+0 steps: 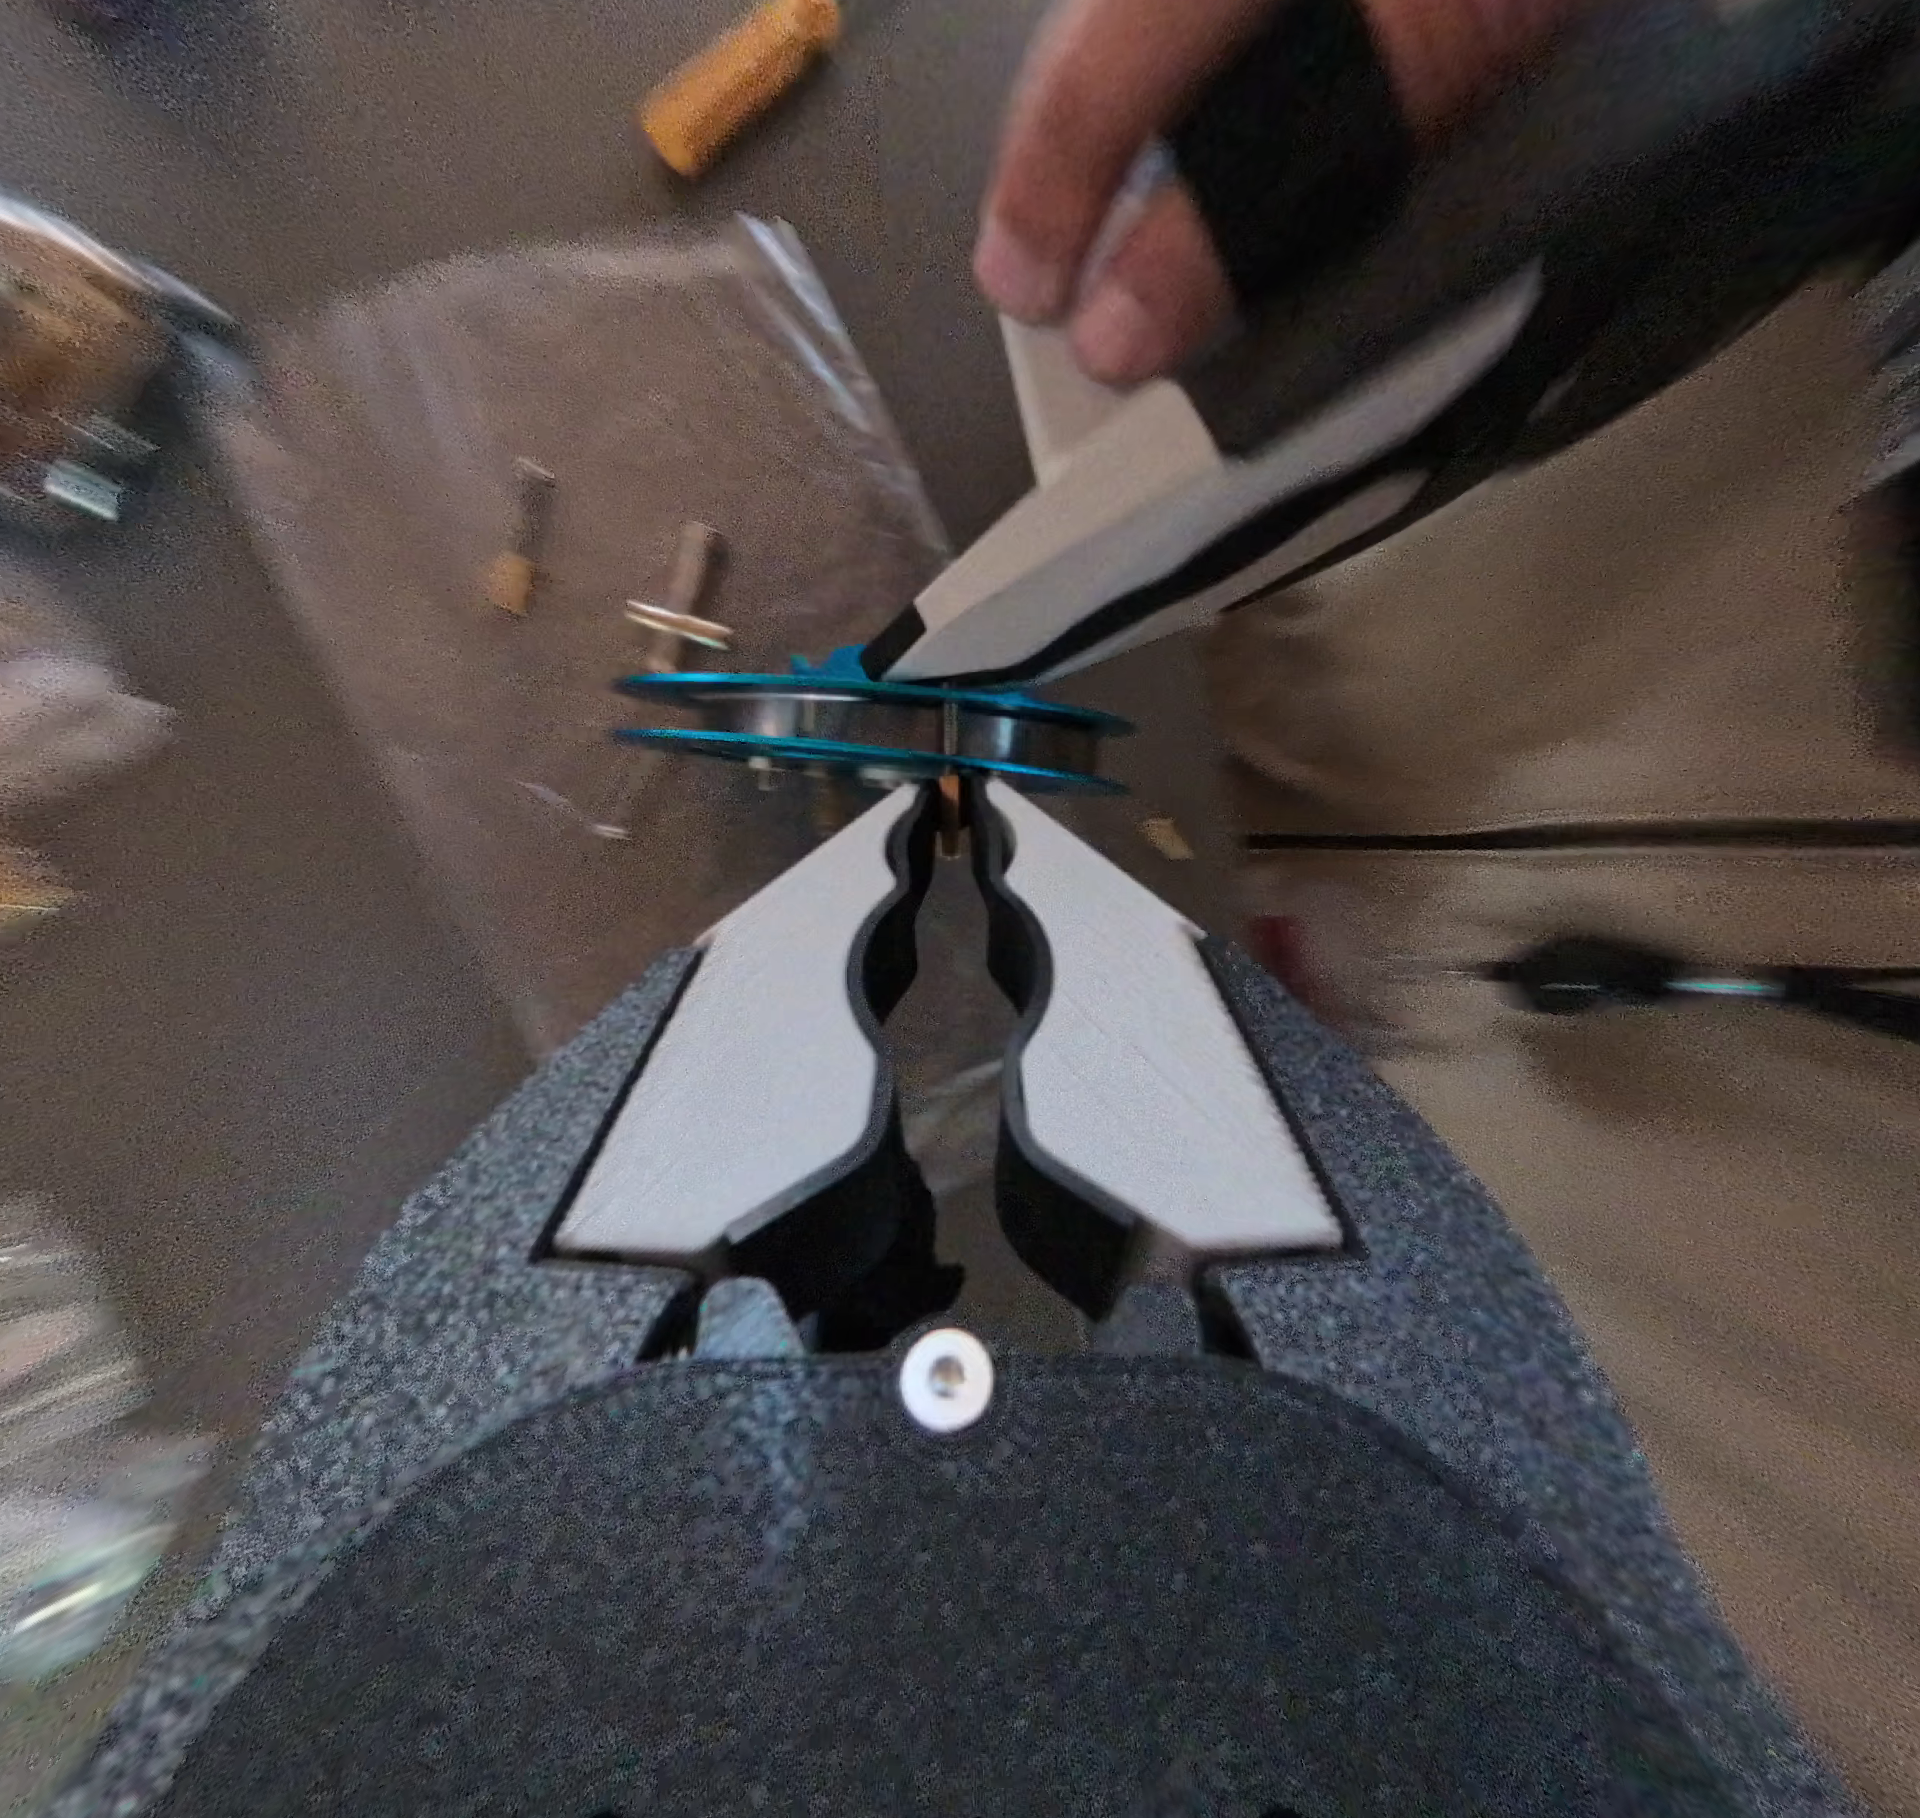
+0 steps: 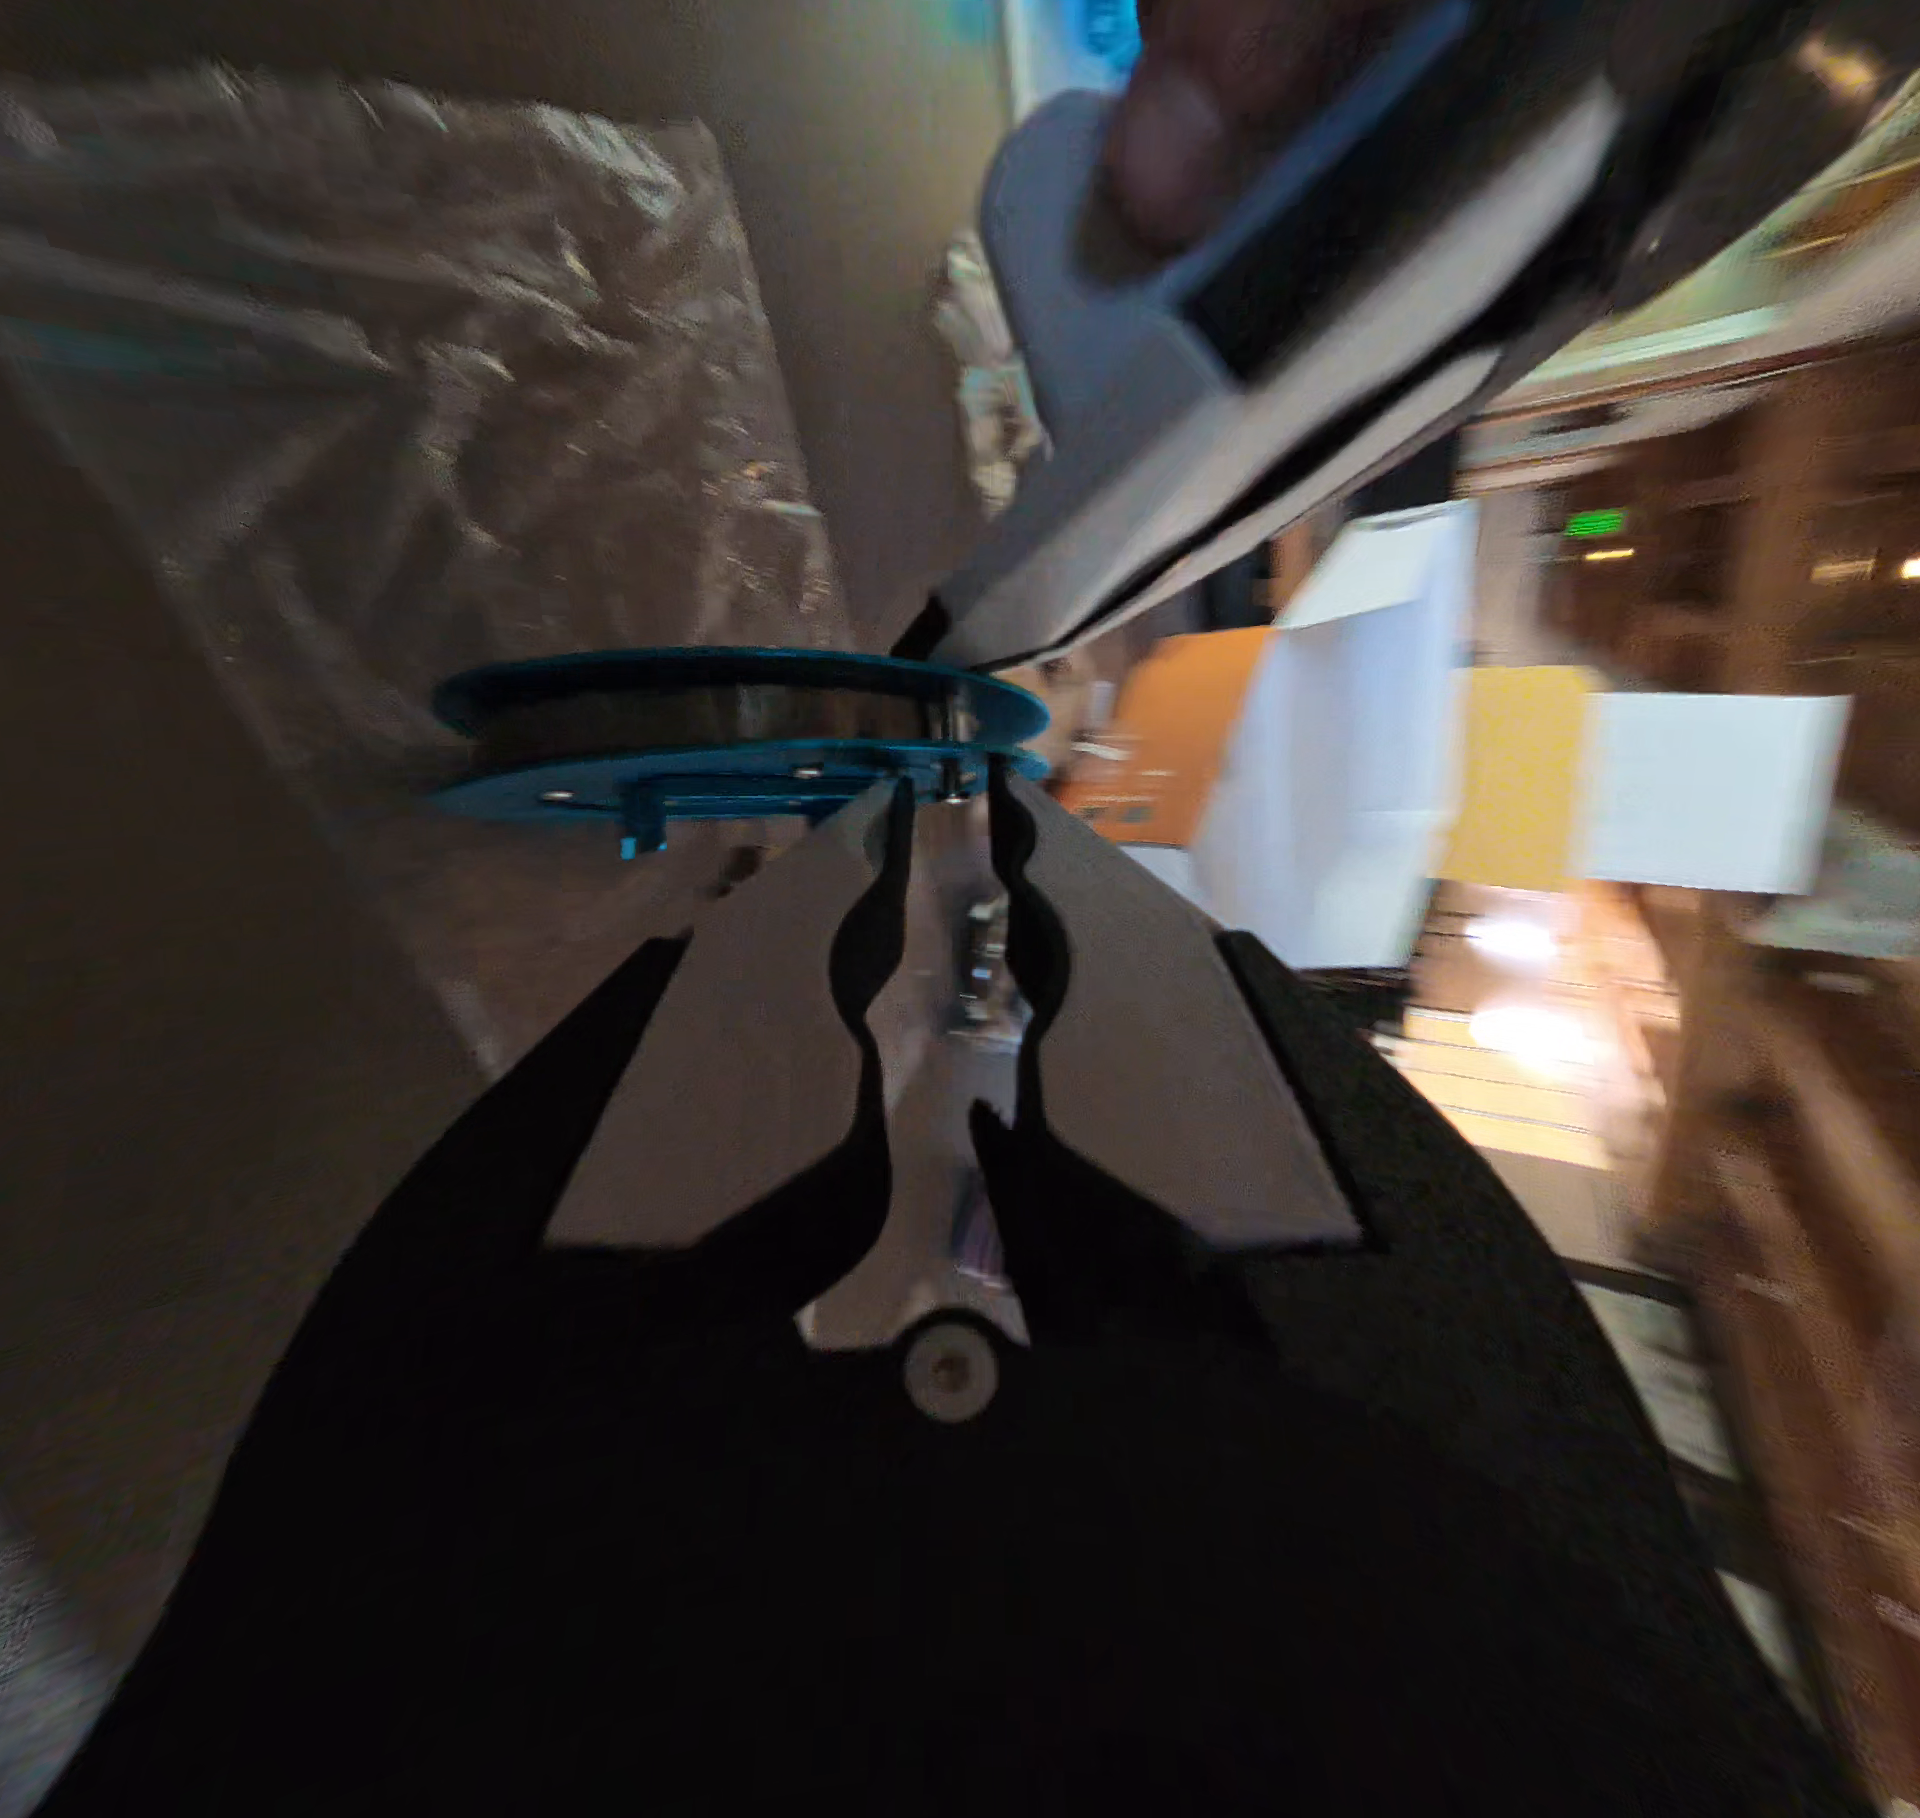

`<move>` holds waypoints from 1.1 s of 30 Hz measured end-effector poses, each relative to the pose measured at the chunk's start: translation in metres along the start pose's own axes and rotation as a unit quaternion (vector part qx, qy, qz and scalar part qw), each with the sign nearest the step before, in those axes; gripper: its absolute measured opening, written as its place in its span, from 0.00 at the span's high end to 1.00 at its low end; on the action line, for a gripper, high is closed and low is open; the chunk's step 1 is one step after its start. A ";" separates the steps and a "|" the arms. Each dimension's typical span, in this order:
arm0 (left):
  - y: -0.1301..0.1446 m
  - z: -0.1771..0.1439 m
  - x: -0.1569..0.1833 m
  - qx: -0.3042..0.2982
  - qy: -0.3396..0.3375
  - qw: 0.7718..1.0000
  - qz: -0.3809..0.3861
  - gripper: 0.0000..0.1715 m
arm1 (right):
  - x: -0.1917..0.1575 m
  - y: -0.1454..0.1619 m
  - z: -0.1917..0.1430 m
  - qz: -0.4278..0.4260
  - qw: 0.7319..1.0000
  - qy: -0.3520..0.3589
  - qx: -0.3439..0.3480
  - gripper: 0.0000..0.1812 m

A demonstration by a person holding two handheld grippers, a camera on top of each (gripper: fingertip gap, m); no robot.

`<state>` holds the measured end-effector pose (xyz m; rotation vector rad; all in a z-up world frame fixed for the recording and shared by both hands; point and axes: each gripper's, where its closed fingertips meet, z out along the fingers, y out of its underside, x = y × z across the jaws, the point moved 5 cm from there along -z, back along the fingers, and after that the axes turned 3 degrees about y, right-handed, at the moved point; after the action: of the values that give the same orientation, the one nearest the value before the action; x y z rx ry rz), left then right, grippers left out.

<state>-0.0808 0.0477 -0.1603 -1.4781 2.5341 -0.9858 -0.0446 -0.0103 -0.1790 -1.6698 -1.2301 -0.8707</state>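
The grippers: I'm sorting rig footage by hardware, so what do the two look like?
Both match. The left gripper has a speckled dark grey body, a pale screw at its centre, and two white tapering fingers with wavy black inner pads. The right gripper looks the same, though shadowed. No sleeve or cable is visible.

In the left wrist view, the left tool [image 1: 948,812] sits at frame centre with a spool [image 1: 873,734] just beyond its tips. The right tool [image 1: 904,662] comes in from the upper right, held by a hand [image 1: 1195,137], its tip on the spool's top. Behind, on the table [image 1: 364,158], a plastic bag [image 1: 582,480] lies left of centre, bolts [image 1: 681,584] on it, a screwdriver [image 1: 743,69] farther back.
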 end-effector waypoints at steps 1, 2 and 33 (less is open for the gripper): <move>0.001 0.000 -0.002 -0.004 0.069 0.996 -0.053 0.97 | -0.002 -0.001 0.002 -0.028 0.999 0.047 -0.004 0.93; 0.001 0.001 -0.006 -0.004 0.120 0.988 -0.093 0.97 | -0.004 -0.002 0.003 -0.048 0.996 0.081 -0.004 0.93; 0.003 0.017 0.017 0.030 -0.275 0.930 0.242 0.97 | 0.021 0.019 0.011 0.314 0.808 -0.498 -0.015 0.94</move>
<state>-0.0869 0.0263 -0.1712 -0.8666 2.2427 -0.4769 -0.0202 0.0047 -0.1691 -2.4464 -1.1128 0.5015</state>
